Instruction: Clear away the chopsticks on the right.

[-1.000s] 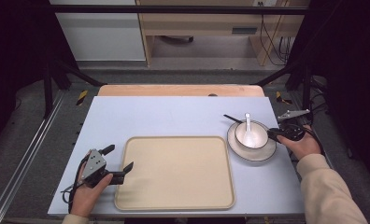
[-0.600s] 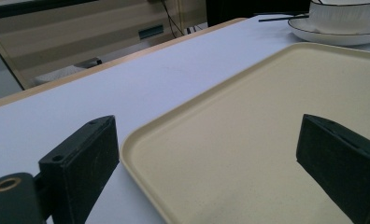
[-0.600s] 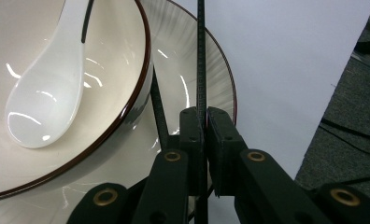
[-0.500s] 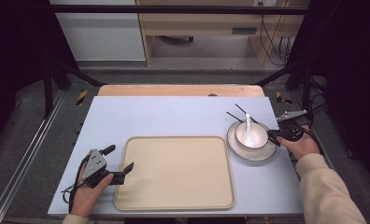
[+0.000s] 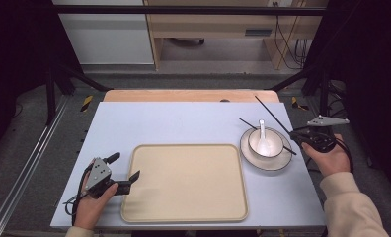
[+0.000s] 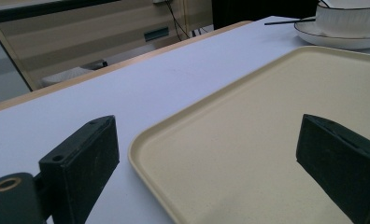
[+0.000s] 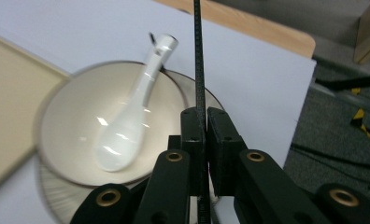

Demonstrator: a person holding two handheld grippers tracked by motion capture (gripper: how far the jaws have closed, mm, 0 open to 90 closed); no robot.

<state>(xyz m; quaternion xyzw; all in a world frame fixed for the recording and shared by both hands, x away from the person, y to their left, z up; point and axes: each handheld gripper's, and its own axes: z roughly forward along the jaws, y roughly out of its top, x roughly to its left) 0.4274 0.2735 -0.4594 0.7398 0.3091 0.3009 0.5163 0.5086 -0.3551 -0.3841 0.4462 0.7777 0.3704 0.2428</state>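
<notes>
— What's your right gripper [image 7: 201, 122] got?

— I have its jaws pressed together on a chopstick [image 7: 196, 56]. In the right gripper view the thin black stick runs straight up toward 12 o'clock from between them. From the high view, my right gripper [image 5: 302, 136] sits at the table's [image 5: 183, 121] right edge, and the chopstick [image 5: 271, 113] slants away toward 11 o'clock, above the tabletop.

— And the other chopstick?

— It lies across the plate [image 5: 275, 162], behind the bowl [image 5: 277, 143], from about 10 o'clock to 4 o'clock. A white spoon [image 5: 262, 140] rests in the bowl, handle pointing to 12. The bowl stands on the plate, just at 9 o'clock of my right gripper.

— Your left gripper?

— My left gripper [image 5: 123, 172] has its jaws spread wide, holding nothing, at the tray's [image 5: 183, 182] left edge. In the left gripper view one jaw is over the table, the other over the tray [image 6: 267, 135]. The tray is bare, with the plate just at its 2 o'clock.
</notes>
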